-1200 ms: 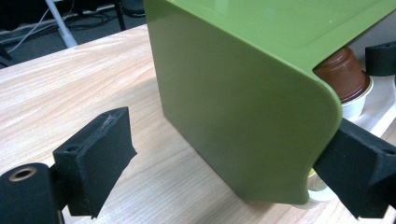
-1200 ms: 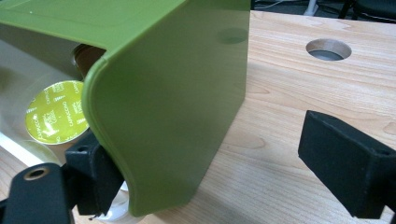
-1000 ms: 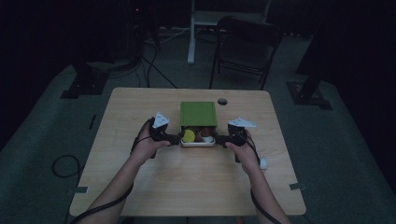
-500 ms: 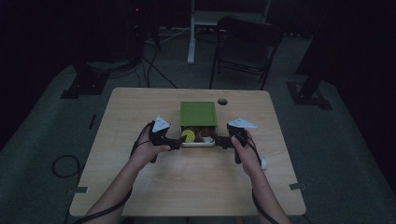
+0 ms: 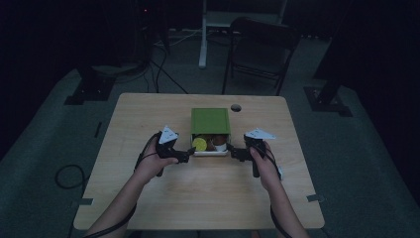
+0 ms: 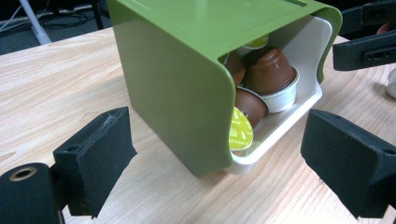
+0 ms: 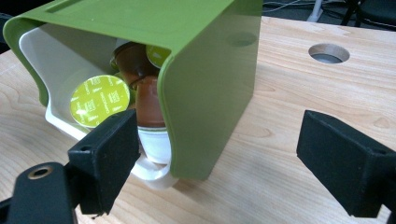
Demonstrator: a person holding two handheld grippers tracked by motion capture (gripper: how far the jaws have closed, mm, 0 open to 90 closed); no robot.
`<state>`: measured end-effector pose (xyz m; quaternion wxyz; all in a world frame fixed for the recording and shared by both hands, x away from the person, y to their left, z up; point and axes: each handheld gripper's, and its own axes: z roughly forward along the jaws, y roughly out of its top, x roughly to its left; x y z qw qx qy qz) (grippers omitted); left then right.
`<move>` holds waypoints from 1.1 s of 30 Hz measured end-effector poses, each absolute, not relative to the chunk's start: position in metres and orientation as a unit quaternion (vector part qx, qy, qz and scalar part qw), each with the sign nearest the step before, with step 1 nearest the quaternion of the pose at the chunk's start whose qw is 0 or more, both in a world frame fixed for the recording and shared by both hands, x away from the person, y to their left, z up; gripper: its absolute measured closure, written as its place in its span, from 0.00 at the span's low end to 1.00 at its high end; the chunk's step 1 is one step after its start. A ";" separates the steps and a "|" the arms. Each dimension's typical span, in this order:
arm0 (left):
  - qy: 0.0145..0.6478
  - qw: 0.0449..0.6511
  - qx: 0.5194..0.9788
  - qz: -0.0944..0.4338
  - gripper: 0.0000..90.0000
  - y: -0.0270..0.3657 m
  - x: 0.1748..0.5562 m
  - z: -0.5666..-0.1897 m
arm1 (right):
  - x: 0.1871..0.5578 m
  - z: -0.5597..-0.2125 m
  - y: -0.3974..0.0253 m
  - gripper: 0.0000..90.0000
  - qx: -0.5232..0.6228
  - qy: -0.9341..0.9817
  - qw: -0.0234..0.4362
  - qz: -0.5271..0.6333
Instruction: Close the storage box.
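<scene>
Both bare forearms reach up from the near edge, angled slightly inward toward each other. The left hand point(image 5: 151, 161) grips the left black two-jaw gripper point(image 5: 189, 152), its jaws spread wide and pointing right. The right hand point(image 5: 264, 162) holds the right black two-jaw gripper point(image 5: 229, 150), jaws also wide apart, pointing left. The two grippers face each other, level, wrists held low.

You've got one green box point(image 5: 210, 121) | one white drawer point(image 6: 308, 70) | two grippers | at least four coffee pods point(image 6: 271, 74) showing | one chair point(image 5: 260, 47)
</scene>
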<state>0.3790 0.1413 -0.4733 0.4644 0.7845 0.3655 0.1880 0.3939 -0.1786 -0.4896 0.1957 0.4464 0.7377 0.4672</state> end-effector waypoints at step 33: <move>0.394 0.437 0.790 0.175 0.11 0.172 0.335 -0.505 | 0.343 -0.515 -0.206 0.14 0.445 0.758 0.194 0.435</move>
